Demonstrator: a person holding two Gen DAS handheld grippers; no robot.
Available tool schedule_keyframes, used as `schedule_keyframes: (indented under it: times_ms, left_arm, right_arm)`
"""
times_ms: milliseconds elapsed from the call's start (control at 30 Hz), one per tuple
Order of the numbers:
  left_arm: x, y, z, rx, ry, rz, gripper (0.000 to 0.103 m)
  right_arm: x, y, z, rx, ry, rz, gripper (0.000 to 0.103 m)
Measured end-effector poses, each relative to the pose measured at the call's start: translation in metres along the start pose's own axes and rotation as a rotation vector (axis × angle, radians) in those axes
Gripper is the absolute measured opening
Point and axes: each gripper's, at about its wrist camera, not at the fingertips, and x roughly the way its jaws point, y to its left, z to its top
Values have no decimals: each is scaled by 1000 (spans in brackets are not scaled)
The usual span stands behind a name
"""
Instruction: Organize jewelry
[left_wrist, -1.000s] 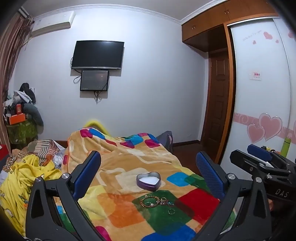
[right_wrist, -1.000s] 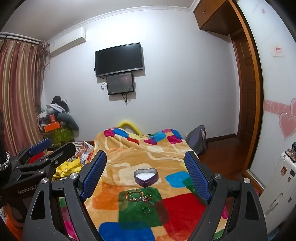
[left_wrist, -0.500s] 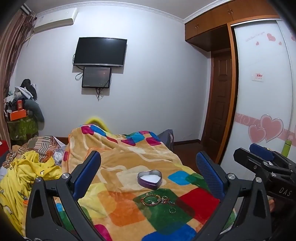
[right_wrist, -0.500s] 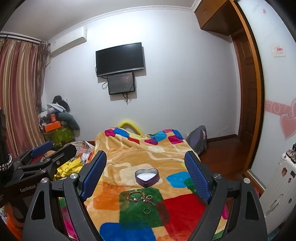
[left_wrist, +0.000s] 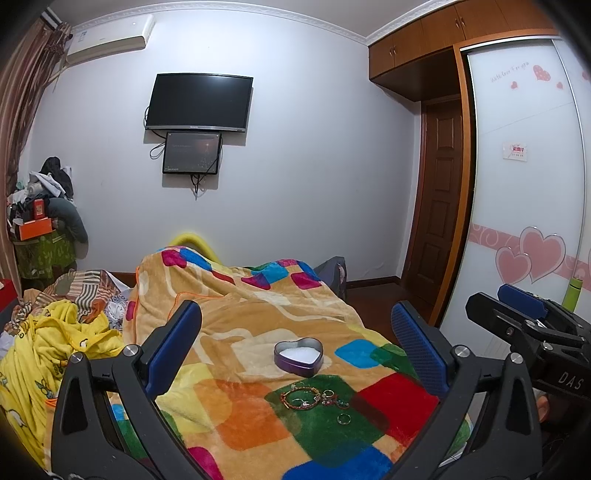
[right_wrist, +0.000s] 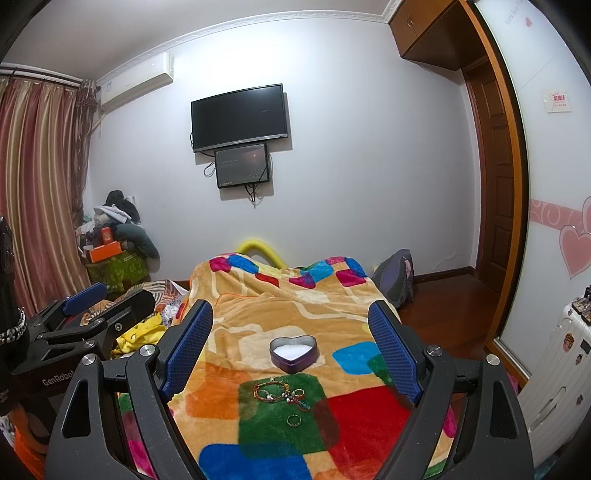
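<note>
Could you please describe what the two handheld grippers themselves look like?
Both the left gripper and the right gripper have matte black angular frames with silver bolts and textured blue finger pads. White lettering marks their bodies: "DAS" on the right, "GenRobo" on the left. No cables or sleeves are visible.

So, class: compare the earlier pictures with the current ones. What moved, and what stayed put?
Only the viewpoints drifted slightly, the left one most. Both tongs, left and right, stay wide open and empty above the blanket. The heart-shaped tin, bracelet and loose ring lie where they were; nothing was gripped or released.
</note>
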Motion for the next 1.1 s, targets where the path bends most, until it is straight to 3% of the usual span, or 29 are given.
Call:
schedule_keyframes:
  times_ms: [1100]
  left_arm:
    - [2,-3,0,-5,10,-11,103]
  right_arm:
    - [1,3,-1,3,3,0,84]
